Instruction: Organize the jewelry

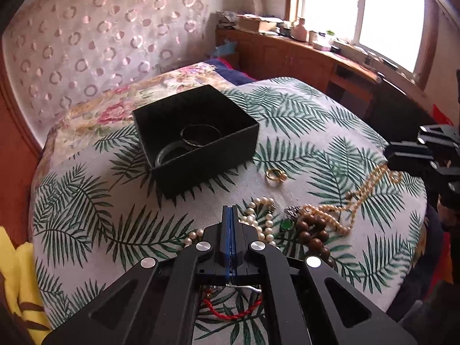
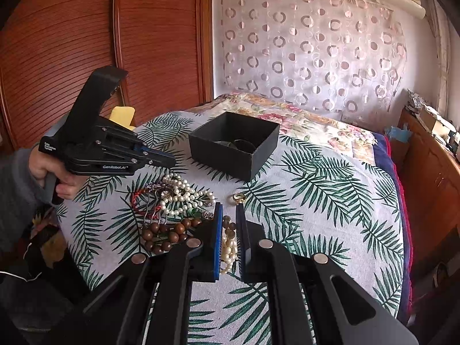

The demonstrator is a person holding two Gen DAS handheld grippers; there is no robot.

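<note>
Between the parted fingers of the right gripper (image 2: 229, 210) lies a bead strand (image 2: 229, 243), unclamped; left gripper (image 1: 230, 211) pinched together above the pearls (image 1: 266, 221); box (image 1: 198, 138) beyond.

wall: circle-patterned curtain (image 2: 310, 49) | left: wooden wardrobe doors (image 2: 100, 37) | right: bright window (image 1: 362, 14) above wooden cabinet (image 1: 287, 54)

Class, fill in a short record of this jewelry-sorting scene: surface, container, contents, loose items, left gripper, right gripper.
surface: leaf-print cloth
container: black box, open
contents: bangles
loose items: gold ring, white pearl strand, wooden bead bracelet, red cord
left gripper: shut, empty
right gripper: open, straddling a cream bead strand
</note>
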